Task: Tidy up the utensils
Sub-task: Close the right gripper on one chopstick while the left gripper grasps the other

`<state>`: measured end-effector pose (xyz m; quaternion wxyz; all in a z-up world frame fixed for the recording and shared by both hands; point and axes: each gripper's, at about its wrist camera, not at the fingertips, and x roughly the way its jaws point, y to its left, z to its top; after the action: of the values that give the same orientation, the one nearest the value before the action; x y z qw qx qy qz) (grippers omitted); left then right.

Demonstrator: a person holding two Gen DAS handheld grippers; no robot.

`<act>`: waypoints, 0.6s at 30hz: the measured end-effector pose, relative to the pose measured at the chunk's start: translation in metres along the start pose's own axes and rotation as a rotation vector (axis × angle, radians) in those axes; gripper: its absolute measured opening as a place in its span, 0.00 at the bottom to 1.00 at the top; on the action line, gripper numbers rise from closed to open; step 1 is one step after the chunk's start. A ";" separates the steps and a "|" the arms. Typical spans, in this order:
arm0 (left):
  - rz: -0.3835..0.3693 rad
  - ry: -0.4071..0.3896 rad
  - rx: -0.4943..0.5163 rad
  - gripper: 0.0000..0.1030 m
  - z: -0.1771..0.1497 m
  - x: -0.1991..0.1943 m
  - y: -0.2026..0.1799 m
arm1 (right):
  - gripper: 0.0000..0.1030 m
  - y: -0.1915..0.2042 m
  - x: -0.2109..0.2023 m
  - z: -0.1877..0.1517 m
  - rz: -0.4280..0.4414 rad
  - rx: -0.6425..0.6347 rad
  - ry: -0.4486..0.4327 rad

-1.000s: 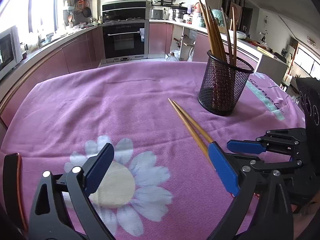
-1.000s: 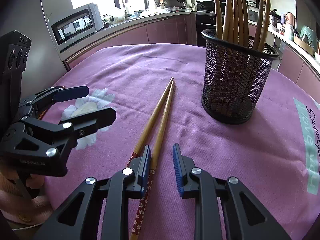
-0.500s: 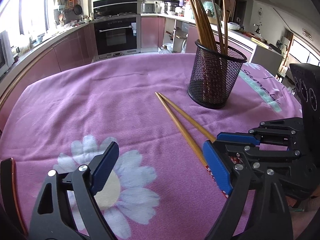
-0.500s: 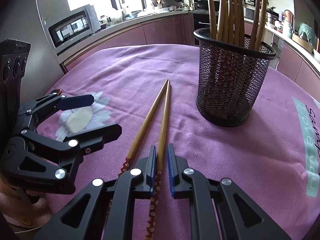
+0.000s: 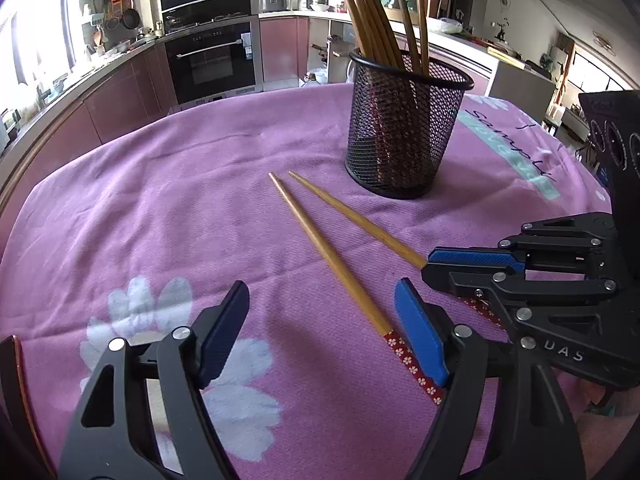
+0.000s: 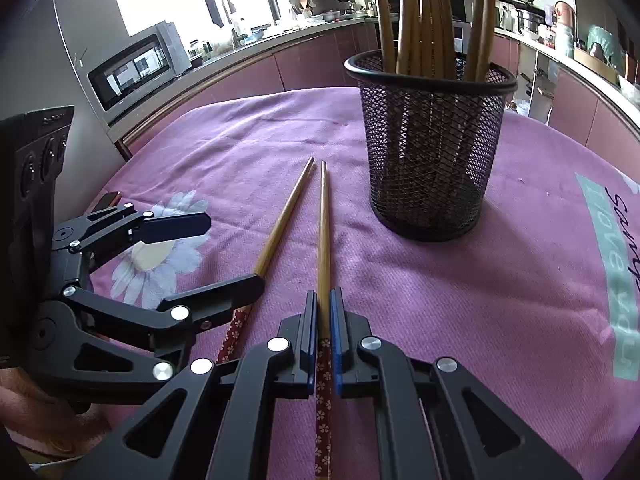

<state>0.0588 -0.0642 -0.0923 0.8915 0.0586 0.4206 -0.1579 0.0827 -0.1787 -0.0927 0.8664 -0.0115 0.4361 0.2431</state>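
The right gripper is pinched shut on one chopstick near its patterned end, the stick lying on the purple-clothed desk. The left gripper hangs spread wide over the second chopstick, gripping nothing. Next, I'd guess, comes lifting the held stick, tipping it upright and dropping it into the mesh holder nearby.

Table under pink cloth; on it: mesh cup, 2 chopsticks, tips near cup.
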 end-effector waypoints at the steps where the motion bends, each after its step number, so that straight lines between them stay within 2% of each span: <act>1: 0.001 0.005 0.003 0.68 0.001 0.002 -0.001 | 0.05 -0.001 0.000 0.000 0.001 0.001 0.001; 5: 0.008 0.030 0.014 0.55 0.002 0.010 -0.001 | 0.06 0.000 0.000 0.001 0.001 -0.006 0.008; 18: 0.004 0.030 0.020 0.37 0.006 0.011 0.001 | 0.09 -0.001 0.011 0.014 -0.013 -0.026 0.006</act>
<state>0.0703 -0.0672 -0.0974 0.8848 0.0709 0.4321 -0.1595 0.0988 -0.1714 -0.0927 0.8663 -0.0264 0.4356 0.2431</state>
